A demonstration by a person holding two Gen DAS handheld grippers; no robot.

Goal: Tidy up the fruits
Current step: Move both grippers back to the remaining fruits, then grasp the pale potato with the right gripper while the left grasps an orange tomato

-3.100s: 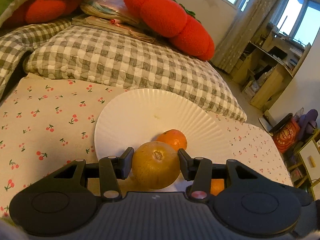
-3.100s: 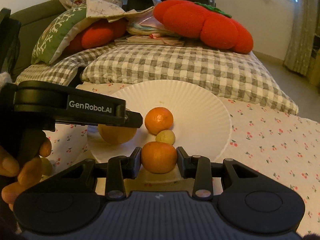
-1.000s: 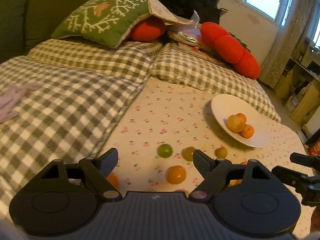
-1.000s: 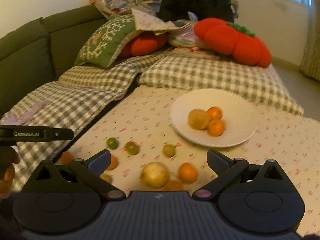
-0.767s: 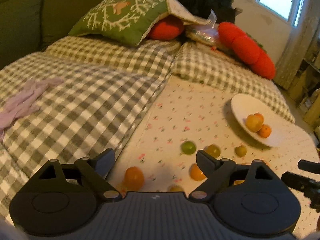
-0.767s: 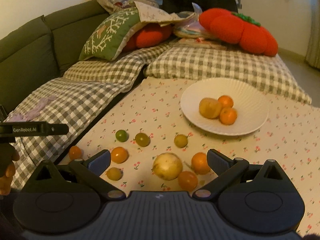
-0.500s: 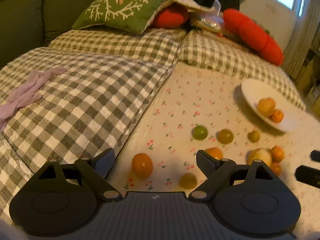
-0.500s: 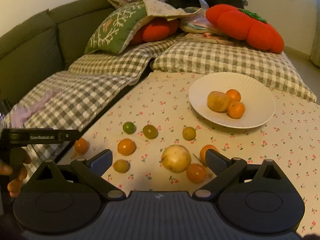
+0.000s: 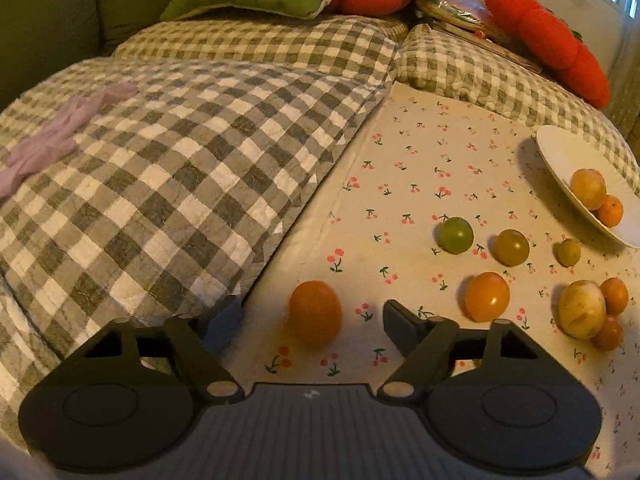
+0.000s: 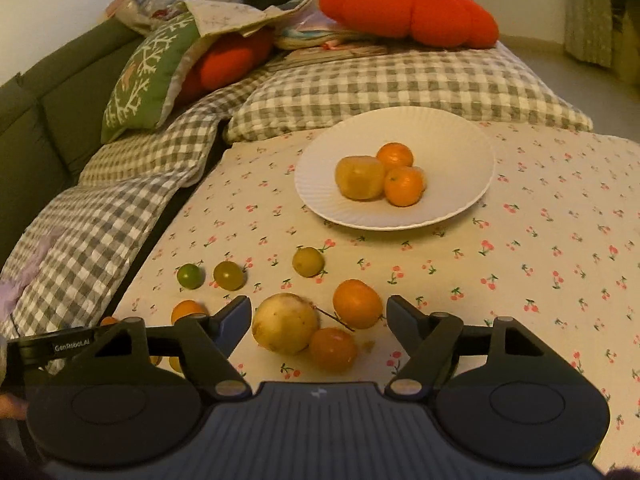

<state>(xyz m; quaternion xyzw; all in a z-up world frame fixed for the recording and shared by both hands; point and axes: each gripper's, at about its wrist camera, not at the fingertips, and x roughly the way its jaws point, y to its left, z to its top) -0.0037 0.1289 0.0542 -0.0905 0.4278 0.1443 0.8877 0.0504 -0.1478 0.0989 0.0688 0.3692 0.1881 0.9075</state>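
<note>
An orange fruit (image 9: 315, 313) lay on the cherry-print cloth (image 9: 420, 168), framed loosely between the closing fingers of the left gripper (image 9: 312, 316), untouched. The right gripper (image 10: 319, 314), also closing, framed a pale round fruit (image 10: 285, 323) among two oranges; singling one out seemed advisable. The white plate (image 10: 452, 148) was seen beyond.

Cream cotton cloth (image 10: 540, 208), small red cherry print with green stems. Round white ribbed plate (image 10: 460, 148) ahead of right fingers: two orange fruits, one dull yellow. Pale yellow round fruit (image 10: 285, 323) between right fingers, orange ones beside it. Orange oval fruit (image 9: 315, 313) between left fingers. Grey-white checked quilt (image 9: 168, 168) left; red pumpkin-shaped cushion (image 10: 408, 10) beyond.
</note>
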